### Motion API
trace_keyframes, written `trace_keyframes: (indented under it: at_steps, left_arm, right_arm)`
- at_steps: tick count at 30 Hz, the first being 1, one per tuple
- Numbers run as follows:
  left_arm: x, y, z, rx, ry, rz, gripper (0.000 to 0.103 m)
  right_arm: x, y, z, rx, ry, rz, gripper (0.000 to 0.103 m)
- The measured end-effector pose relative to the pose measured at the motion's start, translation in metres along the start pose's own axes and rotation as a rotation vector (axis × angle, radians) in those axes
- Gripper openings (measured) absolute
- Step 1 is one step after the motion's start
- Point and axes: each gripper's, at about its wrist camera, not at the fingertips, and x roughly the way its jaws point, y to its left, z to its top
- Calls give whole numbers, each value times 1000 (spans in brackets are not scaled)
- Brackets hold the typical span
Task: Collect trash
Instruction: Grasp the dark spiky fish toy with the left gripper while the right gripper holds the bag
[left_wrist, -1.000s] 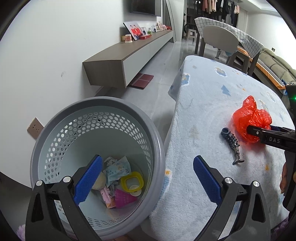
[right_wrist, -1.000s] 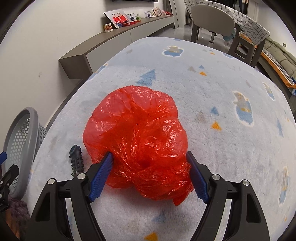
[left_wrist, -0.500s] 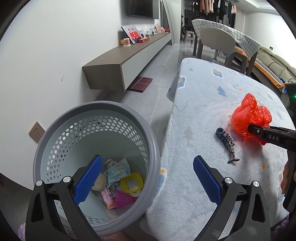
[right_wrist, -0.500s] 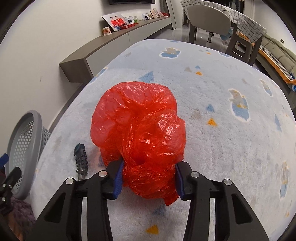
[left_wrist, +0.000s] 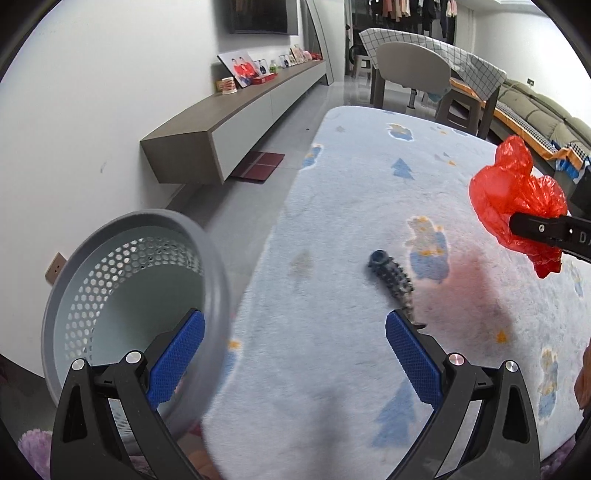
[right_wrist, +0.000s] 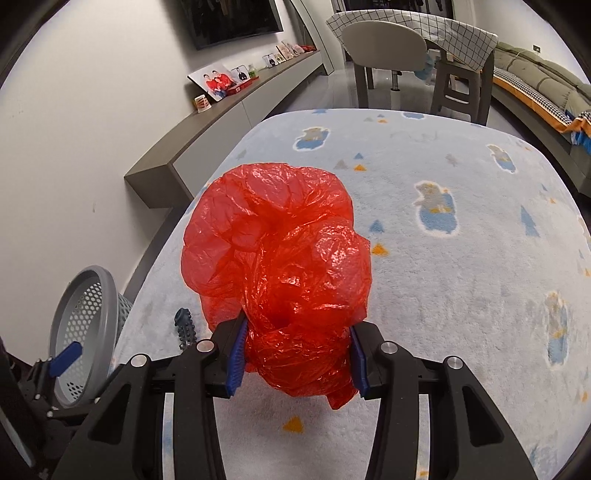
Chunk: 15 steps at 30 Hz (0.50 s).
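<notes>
While the right gripper (right_wrist: 295, 354) squeezes the red bag (right_wrist: 280, 258) tight and holds it up off the blue blanket (right_wrist: 461, 295), the bin (right_wrist: 86, 332) waits low on its left. The left gripper (left_wrist: 295, 354) is wide open, holding nothing, with the spiky toy (left_wrist: 393, 277) lying just ahead.

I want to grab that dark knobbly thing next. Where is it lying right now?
The dark knobbly thing lies on the blue rug, just ahead of the open left gripper, between the grey basket and the red bag held by the right gripper.
</notes>
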Motion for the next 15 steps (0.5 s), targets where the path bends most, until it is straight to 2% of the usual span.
trace_keyframes:
  at_steps: [8,15]
  left_arm:
    - [27,-49,13,34,44,9,97]
    - [47,-69,15,64,55,48,95]
  right_arm:
    - [-11,-22,5,54,-5,29,43]
    - [-23,-26,13,53,-30,50,43]
